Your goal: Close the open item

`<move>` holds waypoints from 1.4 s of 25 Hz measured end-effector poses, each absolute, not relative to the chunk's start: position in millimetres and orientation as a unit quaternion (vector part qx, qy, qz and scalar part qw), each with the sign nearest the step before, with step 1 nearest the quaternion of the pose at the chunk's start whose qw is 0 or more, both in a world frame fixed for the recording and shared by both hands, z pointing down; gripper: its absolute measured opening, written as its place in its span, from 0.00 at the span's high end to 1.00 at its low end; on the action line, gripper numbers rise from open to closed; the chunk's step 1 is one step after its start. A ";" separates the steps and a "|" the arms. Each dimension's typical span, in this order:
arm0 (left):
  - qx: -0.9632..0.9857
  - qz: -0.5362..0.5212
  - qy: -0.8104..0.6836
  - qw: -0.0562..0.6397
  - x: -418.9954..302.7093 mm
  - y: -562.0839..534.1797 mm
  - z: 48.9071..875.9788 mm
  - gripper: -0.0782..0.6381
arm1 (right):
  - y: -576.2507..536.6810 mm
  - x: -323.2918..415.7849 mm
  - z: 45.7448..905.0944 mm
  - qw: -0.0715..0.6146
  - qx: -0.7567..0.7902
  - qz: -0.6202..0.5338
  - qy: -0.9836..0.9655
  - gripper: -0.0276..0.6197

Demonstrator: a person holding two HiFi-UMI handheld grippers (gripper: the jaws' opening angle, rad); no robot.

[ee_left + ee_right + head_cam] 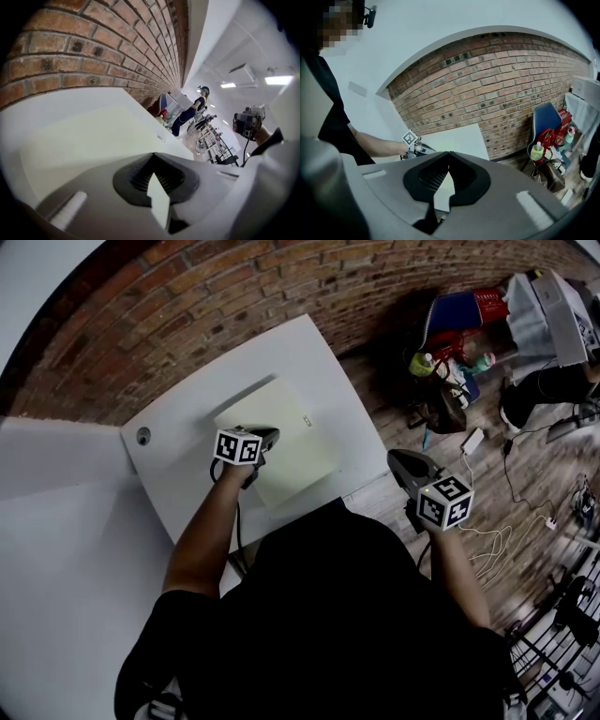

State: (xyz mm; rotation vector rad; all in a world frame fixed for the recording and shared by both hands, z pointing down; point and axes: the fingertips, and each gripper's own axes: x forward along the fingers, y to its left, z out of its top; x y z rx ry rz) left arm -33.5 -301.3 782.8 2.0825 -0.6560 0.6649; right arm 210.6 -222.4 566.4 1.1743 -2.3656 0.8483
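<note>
A flat pale-green case (281, 442) lies with its lid down on the white table (178, 474); it has a small mark near its far right corner. My left gripper (269, 435) is low over the case's left part, jaws together with nothing between them. In the left gripper view the case (84, 140) fills the ground just ahead of the shut gripper (153, 155). My right gripper (399, 458) hangs off the table's right side, above the floor, shut and empty. From the right gripper view (449, 153) I see the left gripper (415, 146) on the case (457, 138).
A brick wall (206, 296) runs behind the table. A round hole (142, 435) sits in the table's left corner. A blue chair (455, 310) with red bags and bottles stands at the right; cables (497, 540) lie on the wooden floor. A person (190, 112) stands far off.
</note>
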 end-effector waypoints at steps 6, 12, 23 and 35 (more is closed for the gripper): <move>0.823 0.328 -0.253 0.388 -25.7 -298.3 795.3 0.89 | -222.2 214.7 569.7 0.183 0.417 0.305 -0.836 0.95; 0.819 0.372 -0.246 0.360 -18.9 -293.1 804.1 0.89 | -220.8 220.8 573.1 0.183 0.419 0.309 -0.834 0.95; 0.807 0.409 -0.249 0.347 -18.2 -294.5 811.2 0.89 | -220.4 219.7 578.6 0.180 0.410 0.314 -0.837 0.95; 0.807 0.401 -0.261 0.347 -18.6 -296.3 806.9 0.89 | -218.5 222.0 575.8 0.178 0.410 0.309 -0.840 0.95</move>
